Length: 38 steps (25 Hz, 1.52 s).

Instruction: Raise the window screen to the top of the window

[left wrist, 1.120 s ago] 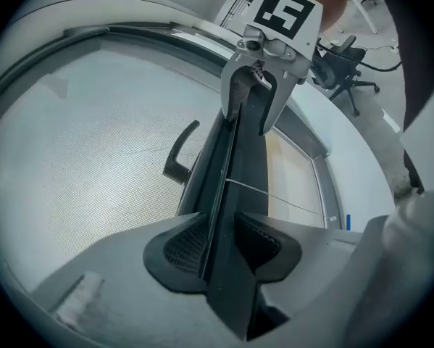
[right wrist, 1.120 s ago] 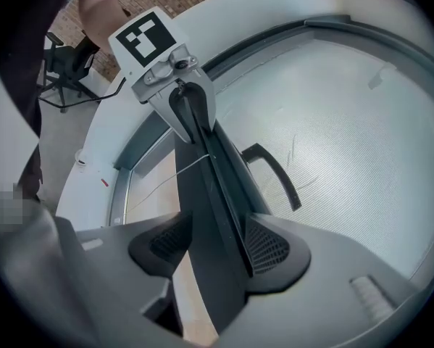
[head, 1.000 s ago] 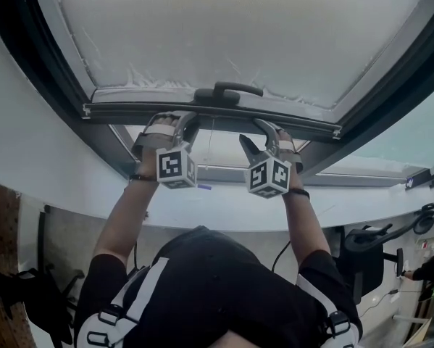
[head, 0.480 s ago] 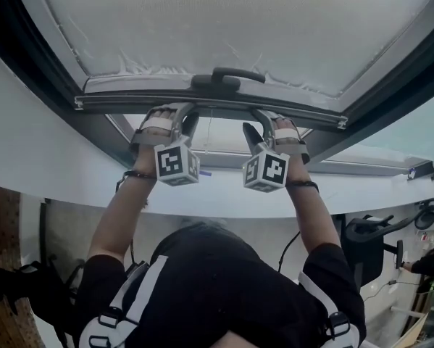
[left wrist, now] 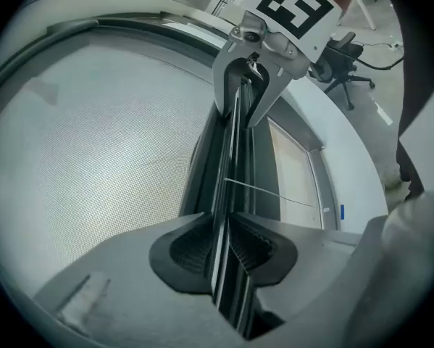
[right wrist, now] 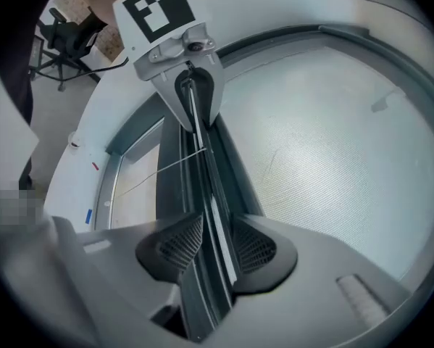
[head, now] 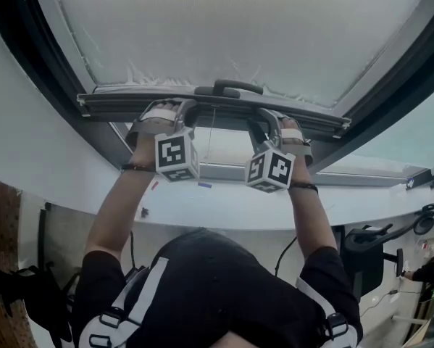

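Observation:
The window screen (head: pixel 224 27) is a pale mesh sheet in a dark frame, with a dark bottom bar (head: pixel 217 107) and a handle (head: pixel 227 89) at its middle. My left gripper (head: pixel 174 116) grips the bar left of the handle and my right gripper (head: pixel 269 122) grips it to the right. Both sets of jaws have just been closing, with the bar between them. In the left gripper view the bar (left wrist: pixel 227 194) runs between the left gripper's (left wrist: pixel 227 246) pads, which press on it. The right gripper view shows the bar (right wrist: pixel 202 187) likewise pinched by the right gripper (right wrist: pixel 208 249).
A thin pull cord (head: pixel 211 133) hangs below the bar in front of the lower glass. The white sill (head: pixel 224 209) curves below the window's dark frame (head: pixel 50 85). An office chair (head: pixel 369 241) stands at the right, on the floor.
Both grippers' jaws, open around the bar before, have closed on it. Both hands and the bar have come up a little.

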Tool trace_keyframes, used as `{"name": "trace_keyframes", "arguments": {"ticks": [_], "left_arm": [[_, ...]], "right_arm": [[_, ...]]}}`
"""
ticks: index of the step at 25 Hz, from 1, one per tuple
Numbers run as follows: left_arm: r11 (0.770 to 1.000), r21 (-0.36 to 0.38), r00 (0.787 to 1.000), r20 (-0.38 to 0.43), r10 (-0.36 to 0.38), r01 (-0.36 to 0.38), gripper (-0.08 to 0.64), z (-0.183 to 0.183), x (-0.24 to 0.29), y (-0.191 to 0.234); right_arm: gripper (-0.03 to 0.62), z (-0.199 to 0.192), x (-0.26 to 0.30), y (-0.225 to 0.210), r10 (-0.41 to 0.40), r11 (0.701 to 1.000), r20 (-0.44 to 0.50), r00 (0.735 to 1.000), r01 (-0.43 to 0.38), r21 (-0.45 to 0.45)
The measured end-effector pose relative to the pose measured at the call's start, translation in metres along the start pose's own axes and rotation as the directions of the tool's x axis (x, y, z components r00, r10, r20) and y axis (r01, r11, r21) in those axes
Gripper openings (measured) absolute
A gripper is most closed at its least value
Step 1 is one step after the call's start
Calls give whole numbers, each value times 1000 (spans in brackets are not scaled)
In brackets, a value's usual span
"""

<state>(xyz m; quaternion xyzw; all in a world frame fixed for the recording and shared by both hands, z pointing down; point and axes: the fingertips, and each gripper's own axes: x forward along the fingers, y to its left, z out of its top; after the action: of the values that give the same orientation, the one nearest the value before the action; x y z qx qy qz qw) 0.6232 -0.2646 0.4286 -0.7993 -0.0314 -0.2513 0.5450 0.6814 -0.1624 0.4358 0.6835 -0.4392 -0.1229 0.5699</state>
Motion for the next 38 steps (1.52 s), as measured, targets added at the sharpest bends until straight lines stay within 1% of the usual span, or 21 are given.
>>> {"name": "trace_keyframes", "arguments": {"ticks": [2,4,7,9,11,12,14,15,16,17,18,19,20,22,23,24,25,26,30,34,38], "left_arm": [[999,-1,999,13,36,-36,72,3,-3,12],[998,-11,998,27,58,-58,38,5,-7,22],[997,0,997,34,73,-73,31,8,-10,31],[996,12,995,38,92,-93,29,10,-14,38],[993,13,992,47,116,-116,29,14,-20,49],[991,12,990,53,131,-132,29,17,-23,57],[987,5,984,69,162,-163,30,22,-31,73],[986,-1,983,74,167,-168,31,25,-35,81],[987,-5,984,76,163,-163,31,27,-38,86],[988,-7,985,74,155,-155,31,28,-39,89],[989,-8,986,73,149,-149,31,28,-40,91],[989,-9,987,74,145,-145,31,28,-41,92],[990,-13,987,77,143,-143,31,28,-42,92],[989,-25,986,82,145,-143,32,28,-44,96],[988,-26,985,83,151,-149,32,29,-46,100],[987,-23,984,83,161,-159,32,30,-48,105],[985,-20,982,84,171,-170,32,32,-50,111],[984,-21,980,87,180,-179,32,34,-54,117],[978,-17,972,111,207,-206,34,44,-66,141],[977,-7,968,132,212,-213,34,51,-78,166],[966,4,958,131,256,-258,34,63,-95,199]], "right_arm": [[150,5,-3,-11,-35,999,22,999,34,24],[146,7,-5,-18,-58,997,36,998,57,50],[146,7,-4,-25,-79,996,45,996,77,45],[146,11,-8,-34,-123,991,66,990,120,55],[161,16,-18,-47,-189,980,93,978,181,84],[165,20,-26,-53,-222,971,106,969,210,114],[128,29,-44,-53,-257,952,142,956,225,209],[127,33,-51,-44,-248,942,164,955,198,272],[126,36,-54,-31,-222,928,184,957,150,340],[126,38,-54,-15,-183,908,203,962,86,411],[126,38,-50,3,-134,877,221,966,12,480],[126,38,-44,22,-81,836,241,967,-66,545],[126,37,-37,41,-31,783,266,963,-142,605],[126,31,-17,79,45,659,318,947,-267,703],[130,27,-6,96,75,601,332,940,-308,737],[136,24,3,112,104,556,335,936,-334,761],[148,22,11,126,130,528,332,934,-349,774],[149,21,18,136,151,513,326,933,-356,781],[172,23,34,152,200,499,320,926,-378,780],[192,37,48,138,217,500,321,922,-387,775],[192,45,61,135,246,498,306,920,-391,774]]}}
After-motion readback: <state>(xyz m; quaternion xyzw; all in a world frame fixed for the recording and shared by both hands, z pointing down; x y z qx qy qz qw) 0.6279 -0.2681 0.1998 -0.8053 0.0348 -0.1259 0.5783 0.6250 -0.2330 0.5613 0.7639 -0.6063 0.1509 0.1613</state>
